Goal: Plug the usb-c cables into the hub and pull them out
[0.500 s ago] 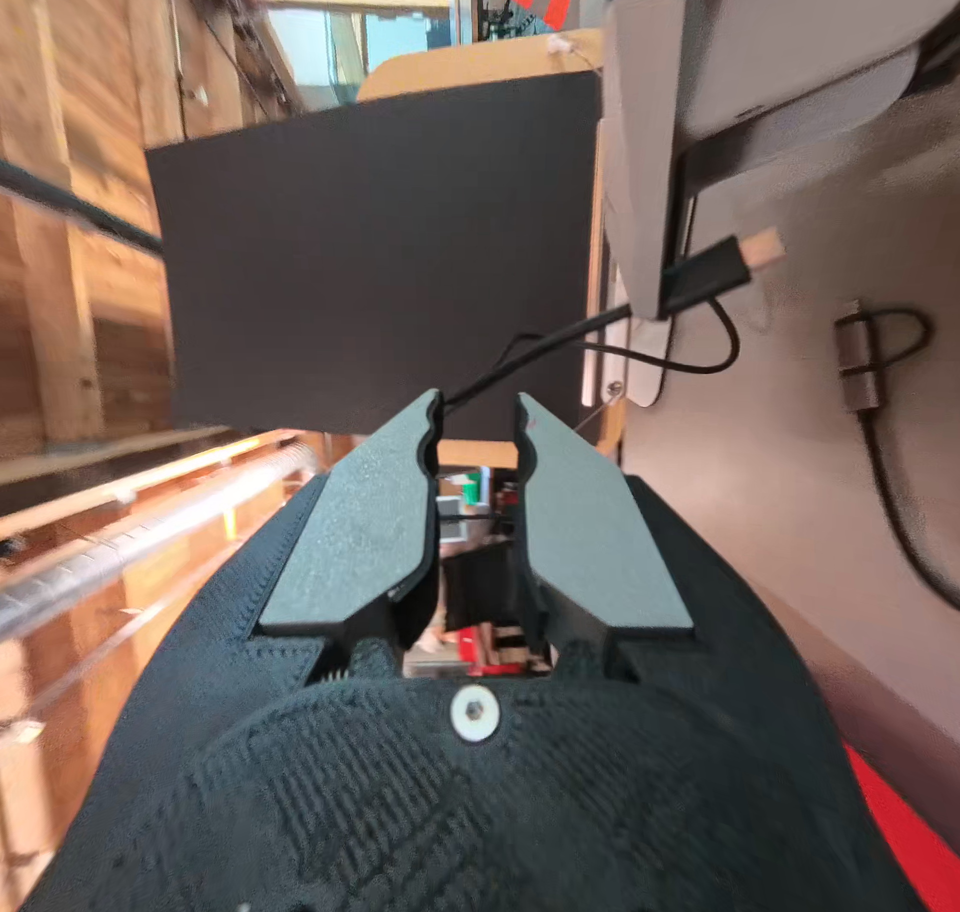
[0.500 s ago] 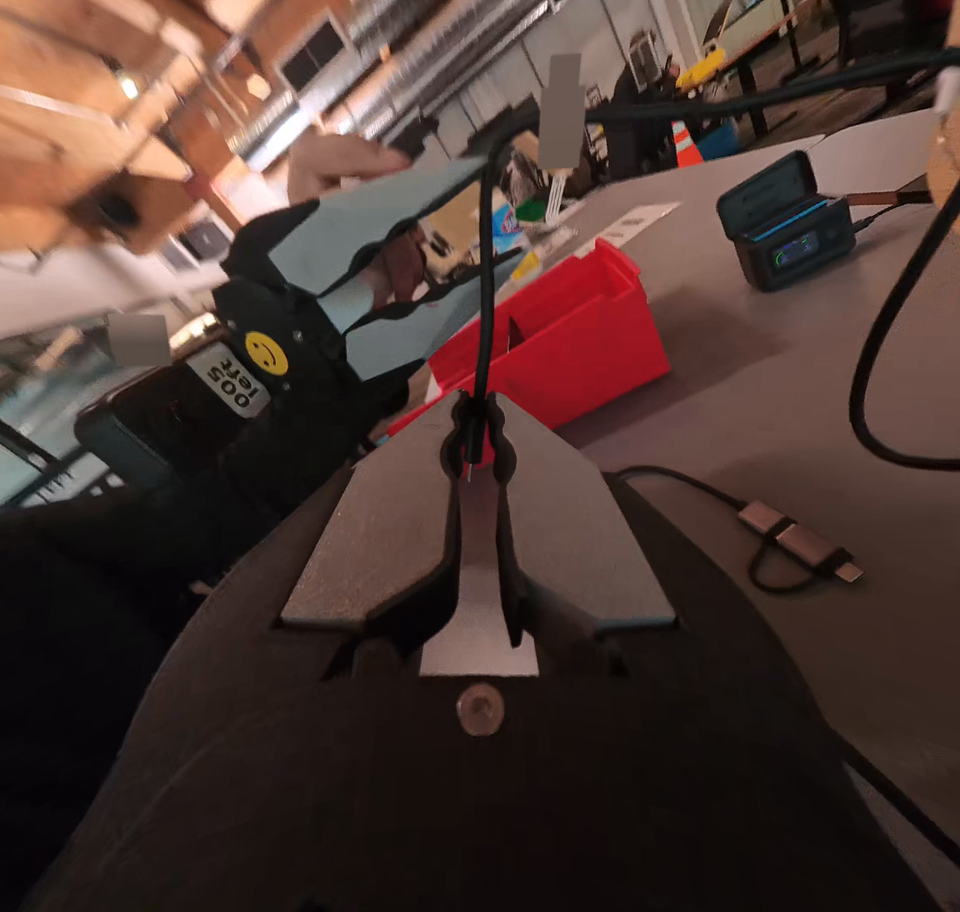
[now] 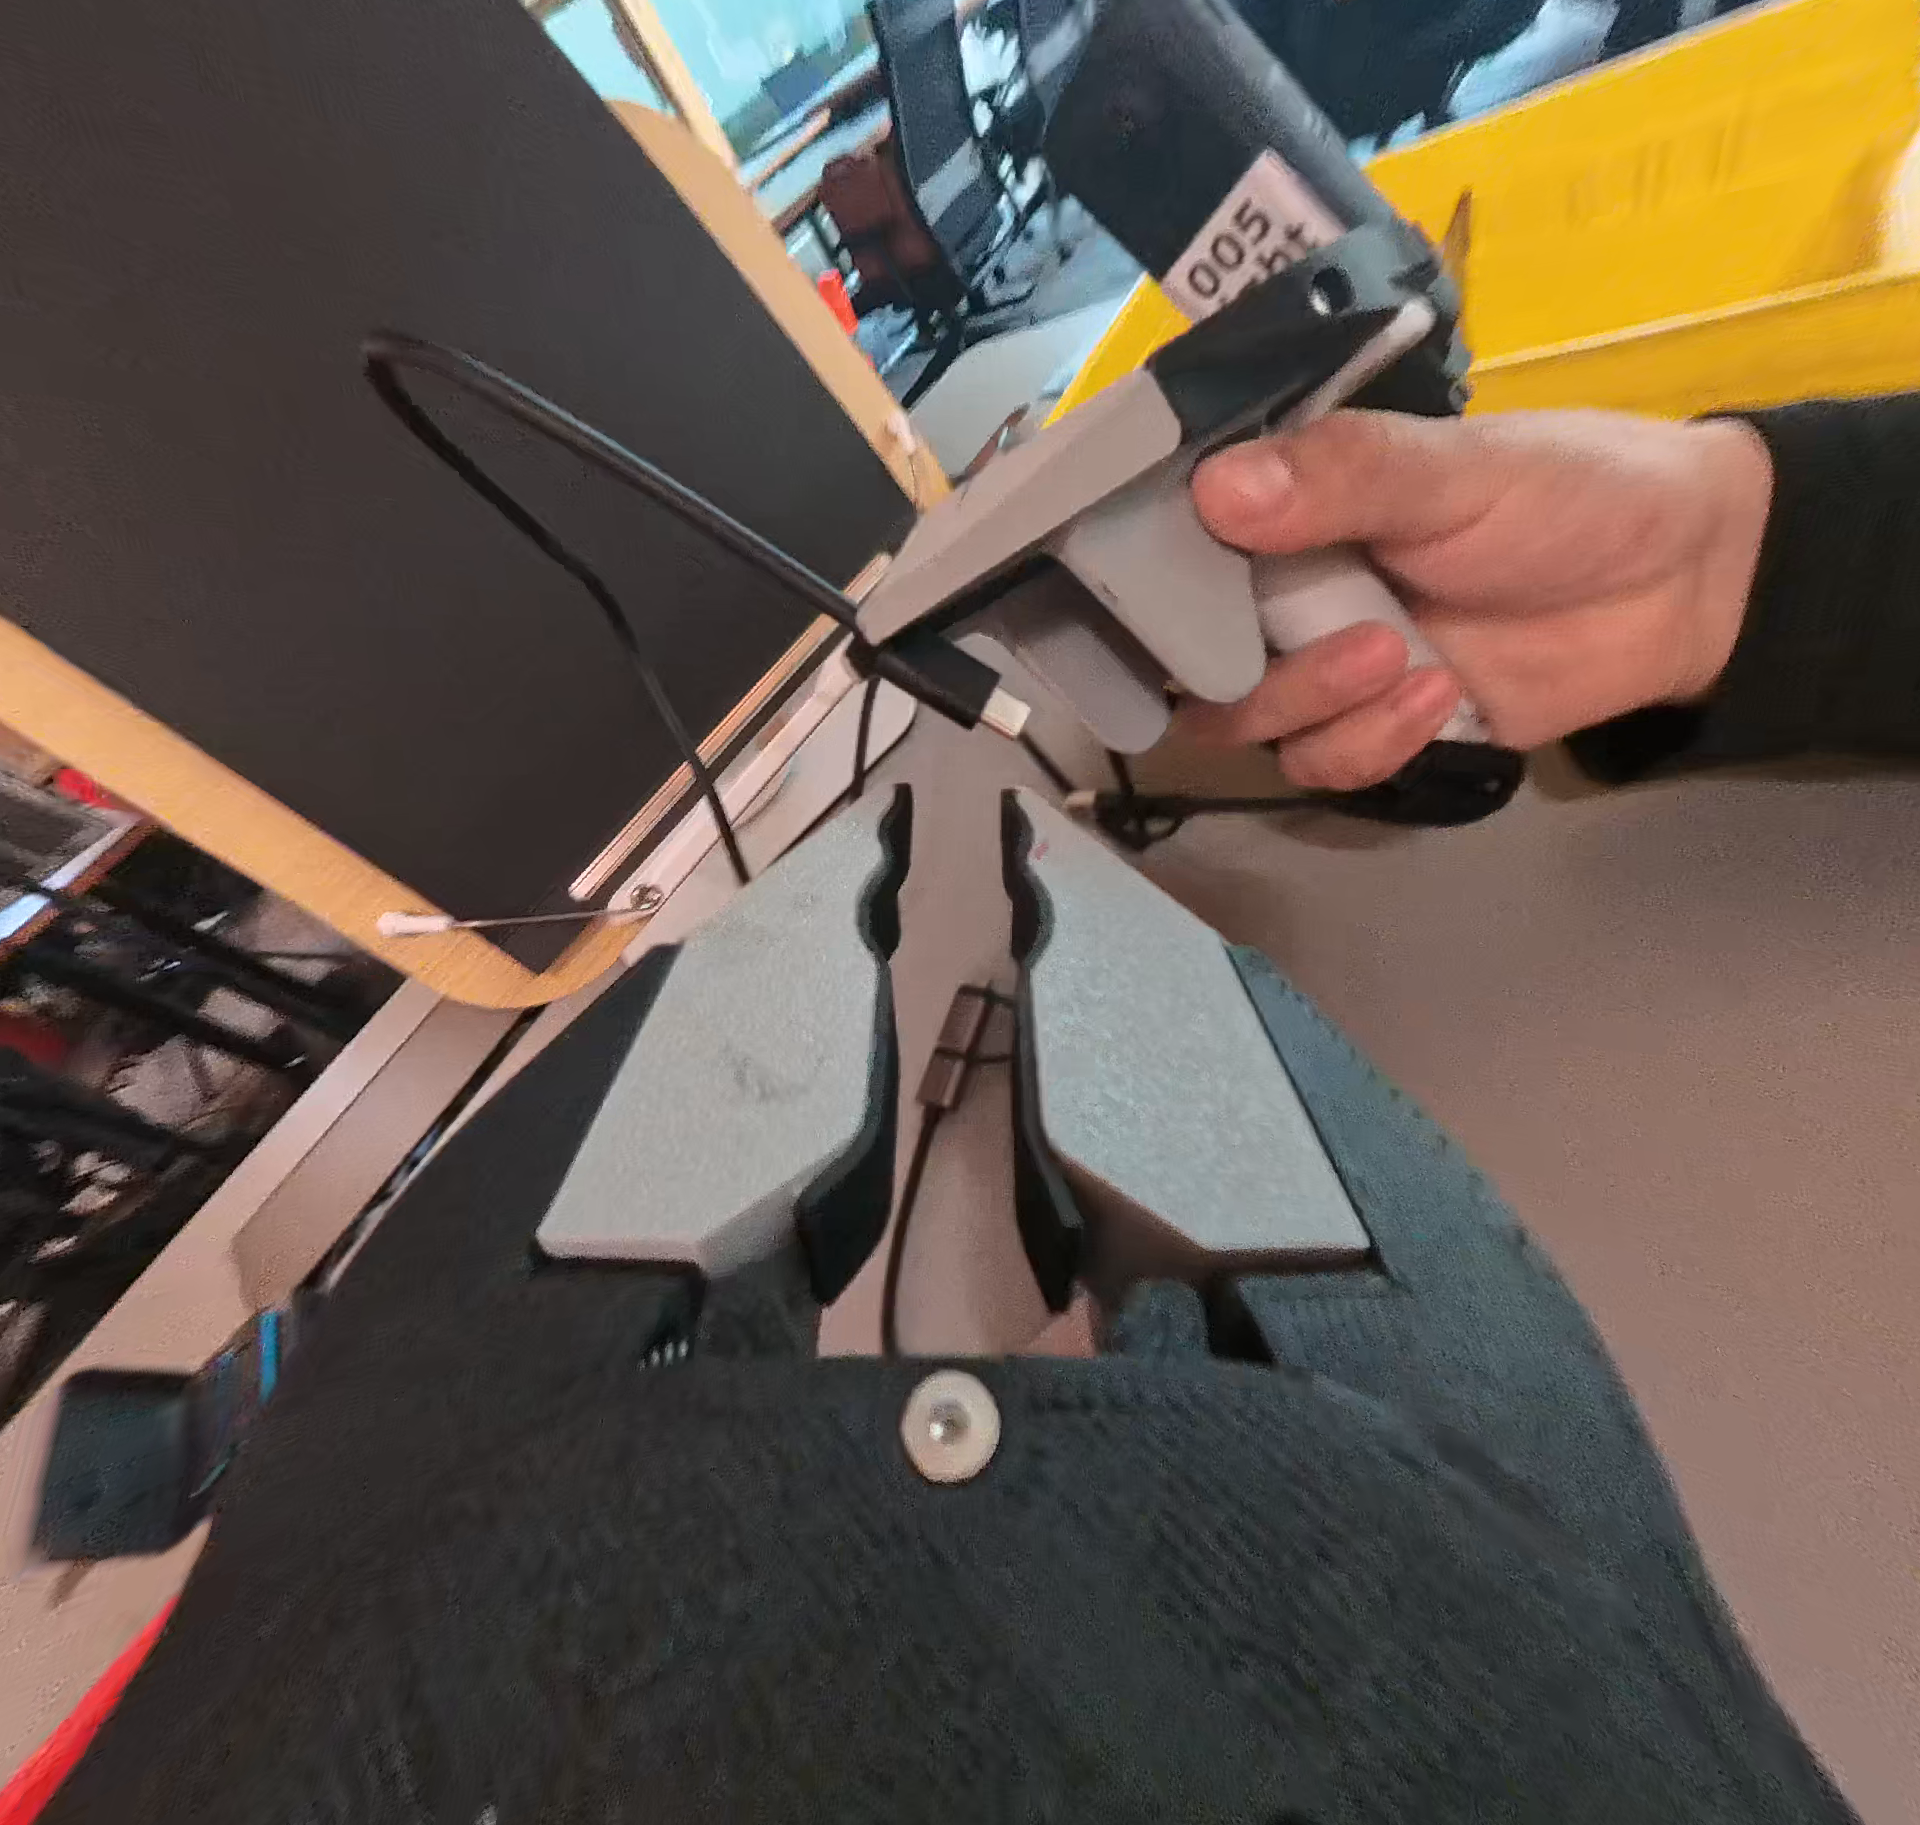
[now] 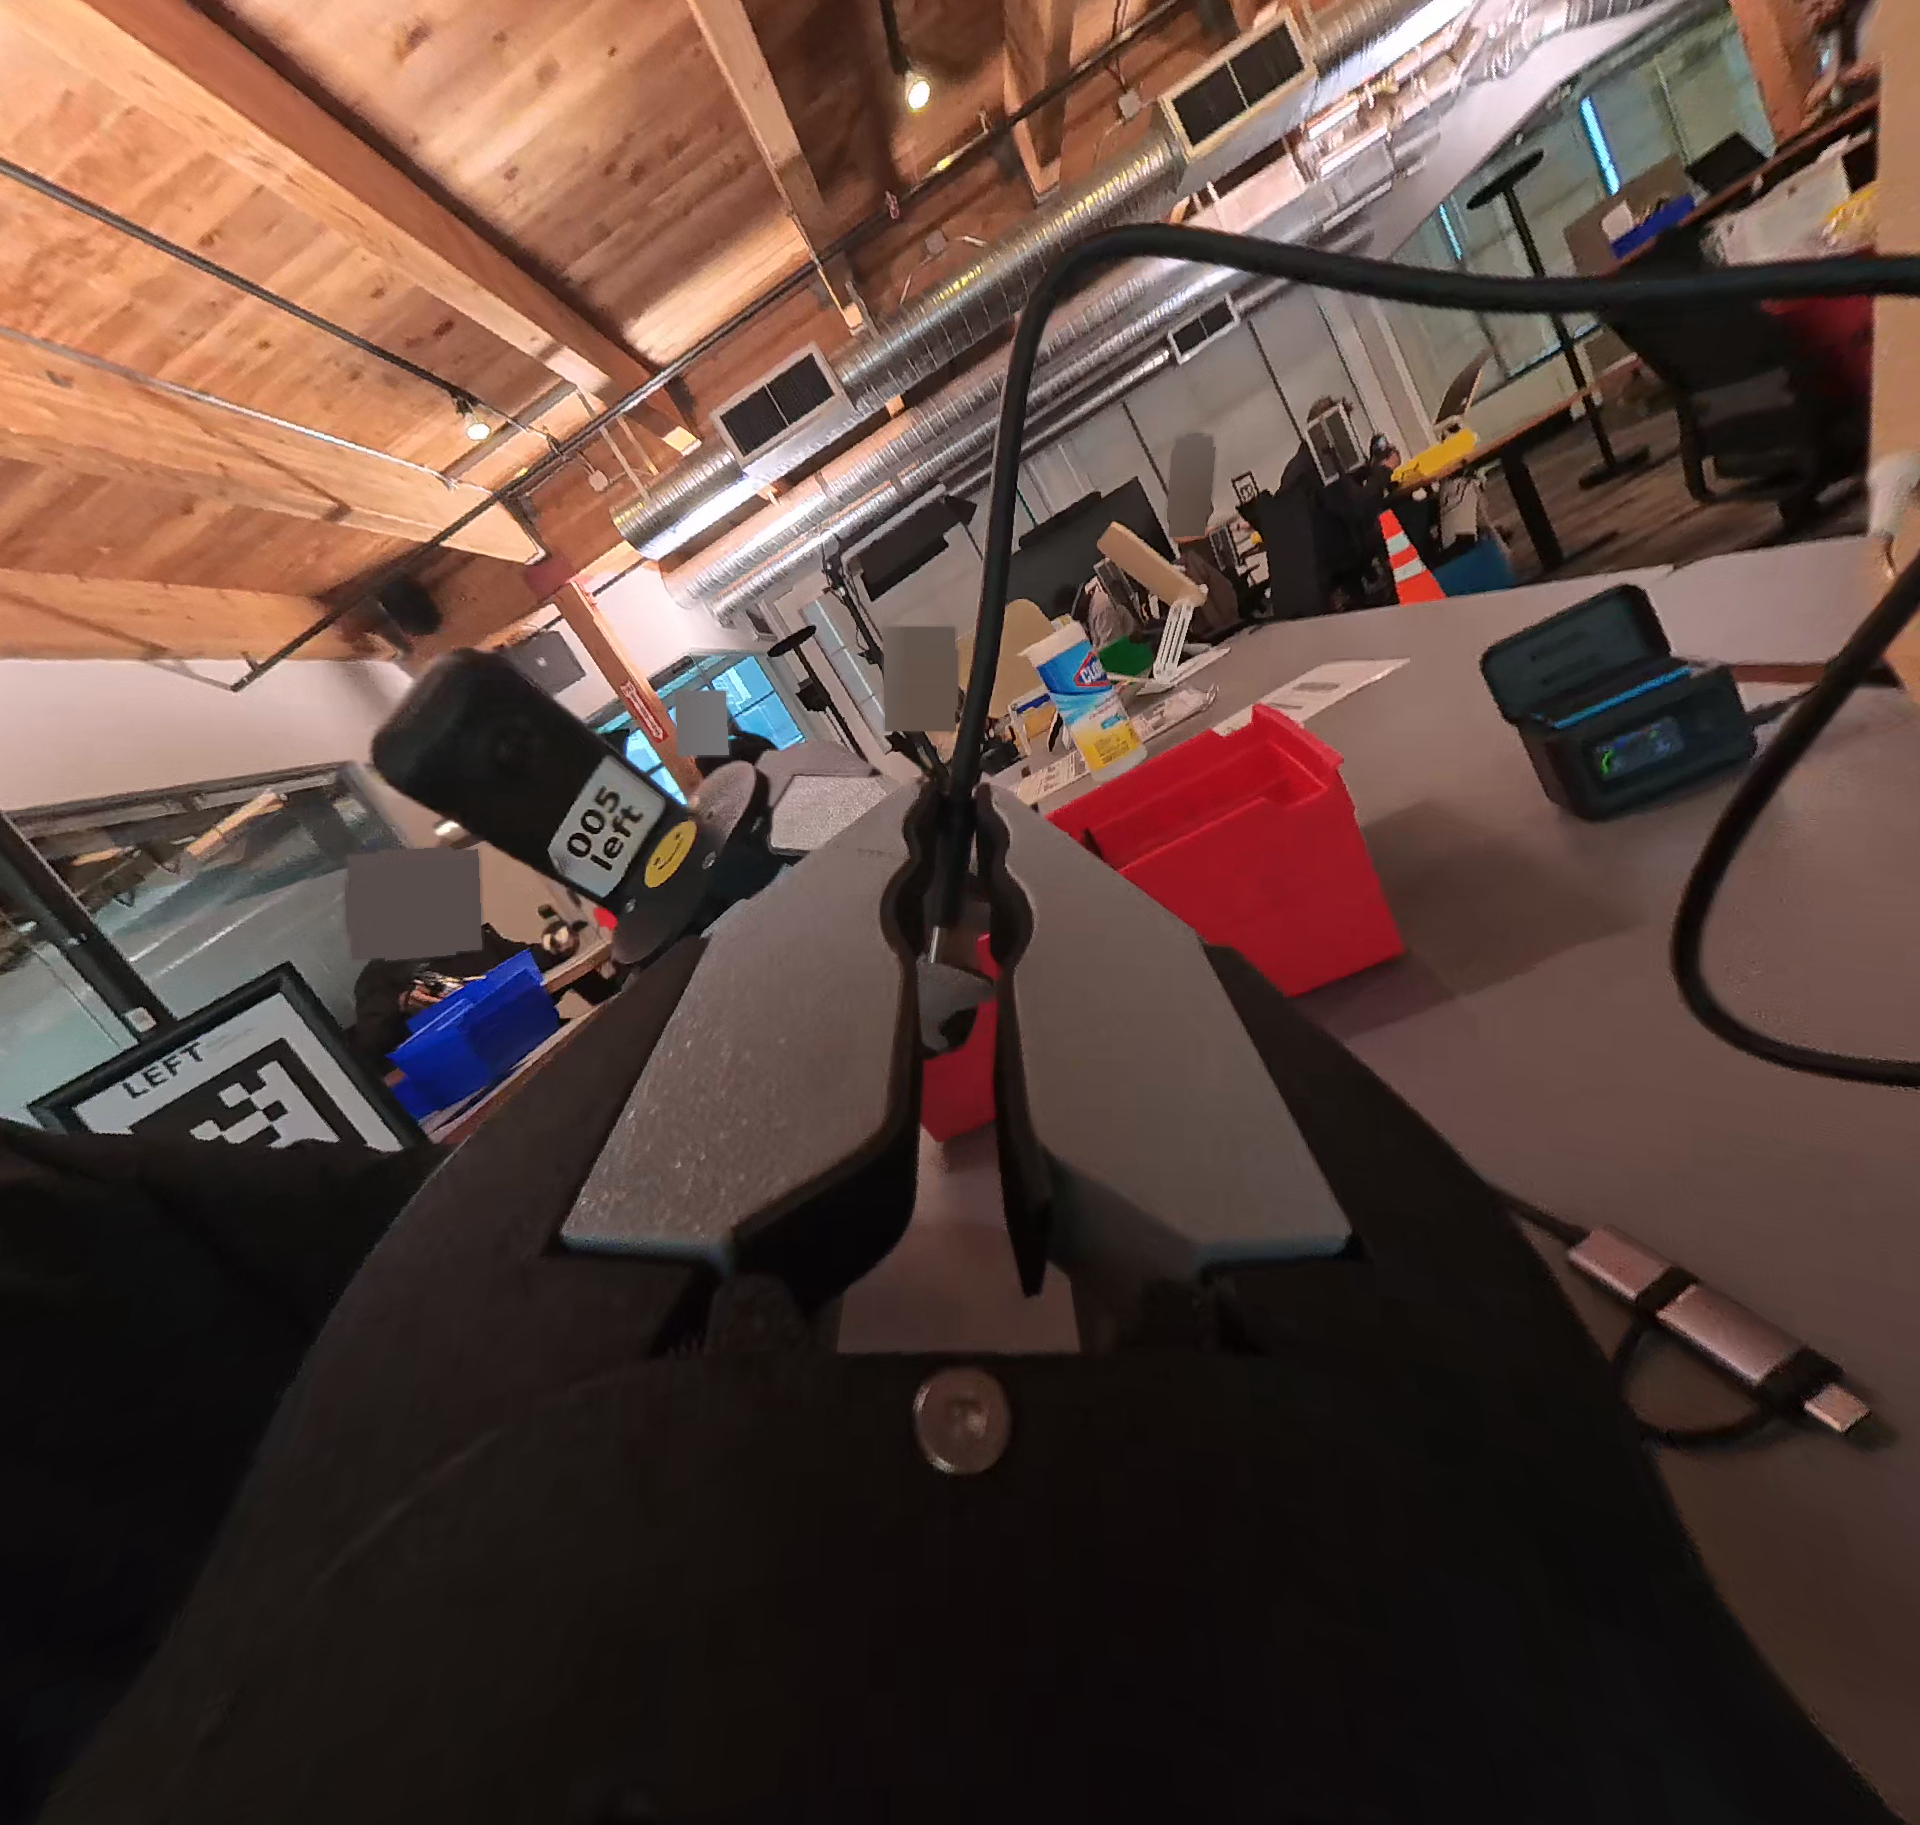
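Lowered since half a second ago, the left gripper (image 3: 954,845) is being held spread above the hub (image 3: 956,1048) on the table (image 3: 1558,1048); the cable (image 4: 951,902) is being pinched by the right gripper (image 4: 954,845), plugging likely being next.

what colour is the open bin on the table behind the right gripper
Red bin; it shows best in the right wrist view.

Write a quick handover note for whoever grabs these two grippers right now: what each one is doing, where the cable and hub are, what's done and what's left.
Right gripper: shut on the black usb-c cable, plug end free in the air.
Left gripper: open, empty, hovering over the grey table.
Small grey hub: lying on the table, seen between the left fingers in the left wrist view.
Done: cable picked up.
Left: steady the hub, plug in, pull out.
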`<state>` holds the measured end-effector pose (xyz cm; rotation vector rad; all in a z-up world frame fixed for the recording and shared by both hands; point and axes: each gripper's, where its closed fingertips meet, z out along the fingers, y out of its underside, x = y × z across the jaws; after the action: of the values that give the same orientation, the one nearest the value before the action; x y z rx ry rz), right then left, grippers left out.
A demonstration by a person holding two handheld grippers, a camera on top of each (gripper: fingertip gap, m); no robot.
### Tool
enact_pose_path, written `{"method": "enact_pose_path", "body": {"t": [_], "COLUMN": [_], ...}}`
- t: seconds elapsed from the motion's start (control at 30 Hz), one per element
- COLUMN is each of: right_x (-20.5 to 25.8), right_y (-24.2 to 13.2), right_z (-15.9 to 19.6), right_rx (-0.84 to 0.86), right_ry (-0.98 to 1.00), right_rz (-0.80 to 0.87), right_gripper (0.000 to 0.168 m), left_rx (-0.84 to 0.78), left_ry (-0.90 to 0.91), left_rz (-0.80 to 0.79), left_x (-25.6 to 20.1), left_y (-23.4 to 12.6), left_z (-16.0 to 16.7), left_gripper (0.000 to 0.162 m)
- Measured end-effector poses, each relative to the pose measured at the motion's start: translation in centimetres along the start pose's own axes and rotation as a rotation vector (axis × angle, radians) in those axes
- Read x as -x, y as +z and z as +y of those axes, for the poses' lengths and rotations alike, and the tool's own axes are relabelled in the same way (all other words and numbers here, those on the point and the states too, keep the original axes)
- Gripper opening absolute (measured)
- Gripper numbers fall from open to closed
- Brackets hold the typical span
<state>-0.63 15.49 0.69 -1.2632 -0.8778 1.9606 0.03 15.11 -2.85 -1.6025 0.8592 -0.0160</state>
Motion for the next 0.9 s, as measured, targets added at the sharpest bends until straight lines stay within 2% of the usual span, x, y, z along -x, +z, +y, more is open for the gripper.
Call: {"method": "enact_pose_path", "body": {"t": [0.03, 0.13, 0.3, 0.43, 0.53, 0.63, 0.73, 0.9], "right_x": [0.2, 0.8, 2.5, 3.1, 3.1, 3.0, 3.0, 2.9], "right_y": [0.0, 0.1, 0.6, 0.4, 0.4, 0.5, 0.4, 0.5], "right_z": [-0.3, -0.6, -0.1, -0.4, -0.4, -0.3, -0.6, -0.5], "right_rx": [-0.018, -0.048, -0.02, -0.021, -0.011, -0.005, -0.011, -0.007], "right_ry": [-0.014, -0.051, -0.152, -0.24, -0.285, -0.31, -0.34, -0.392], "right_rz": [-0.005, -0.02, -0.071, -0.057, -0.041, -0.026, -0.008, 0.025], "right_gripper": [0.003, 0.003, 0.003, 0.003, 0.004, 0.004, 0.004, 0.004], "left_rx": [-0.027, -0.053, -0.166, -0.206, -0.235, -0.23, -0.253, -0.249], "left_ry": [-0.026, -0.111, -0.235, -0.234, -0.265, -0.298, -0.357, -0.389], "left_rz": [0.022, 0.113, 0.186, 0.218, 0.262, 0.264, 0.326, 0.337], "left_x": [-0.2, -1.1, -0.9, -1.4, -1.8, -1.5, -1.9, -2.0], "left_y": [-0.1, -0.3, -0.9, -1.2, -1.5, -1.4, -1.6, -1.4], "left_z": [-0.3, -0.4, -2.2, -3.2, -3.8, -3.8, -4.3, -4.2], "left_gripper": [0.015, 0.022, 0.021, 0.014, 0.017, 0.013, 0.024, 0.027]}}
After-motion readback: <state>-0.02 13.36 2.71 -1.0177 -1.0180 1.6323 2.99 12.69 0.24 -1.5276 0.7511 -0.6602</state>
